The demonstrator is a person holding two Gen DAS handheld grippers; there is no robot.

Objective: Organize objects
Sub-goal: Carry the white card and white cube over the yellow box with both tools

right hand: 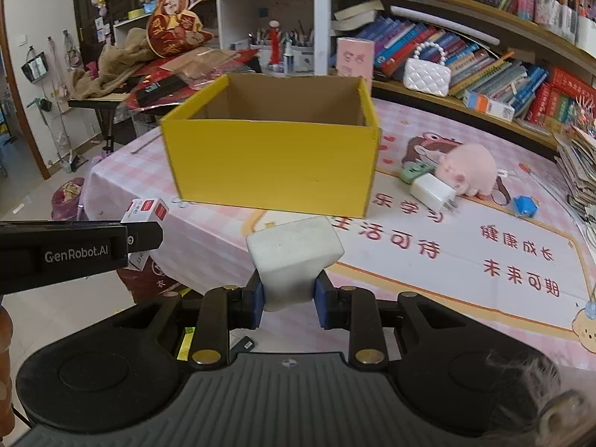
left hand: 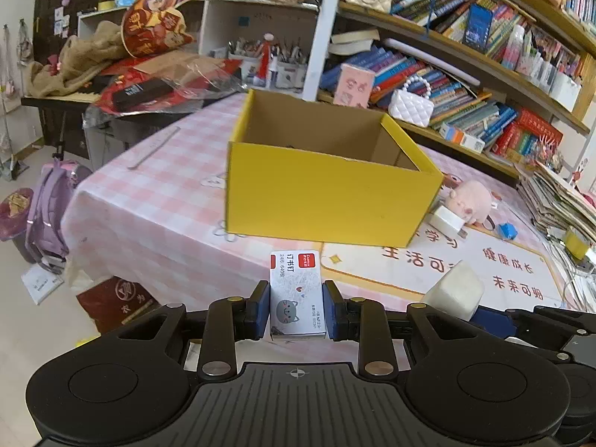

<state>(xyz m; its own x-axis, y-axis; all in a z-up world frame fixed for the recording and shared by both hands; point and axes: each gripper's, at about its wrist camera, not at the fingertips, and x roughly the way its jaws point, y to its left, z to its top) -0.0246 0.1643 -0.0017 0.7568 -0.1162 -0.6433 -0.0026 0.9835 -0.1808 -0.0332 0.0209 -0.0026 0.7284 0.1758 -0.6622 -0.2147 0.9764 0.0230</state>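
left tool (left hand: 297, 307): staple box (left hand: 297, 294) gripped | yellow box (left hand: 327, 193): floor hidden

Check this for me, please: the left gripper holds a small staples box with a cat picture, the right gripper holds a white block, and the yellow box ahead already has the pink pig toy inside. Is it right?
One part is wrong. The pink pig toy is not in the yellow box; it lies on the table to the box's right, as the right wrist view shows. The left gripper does hold the staples box, and the right gripper the white block.
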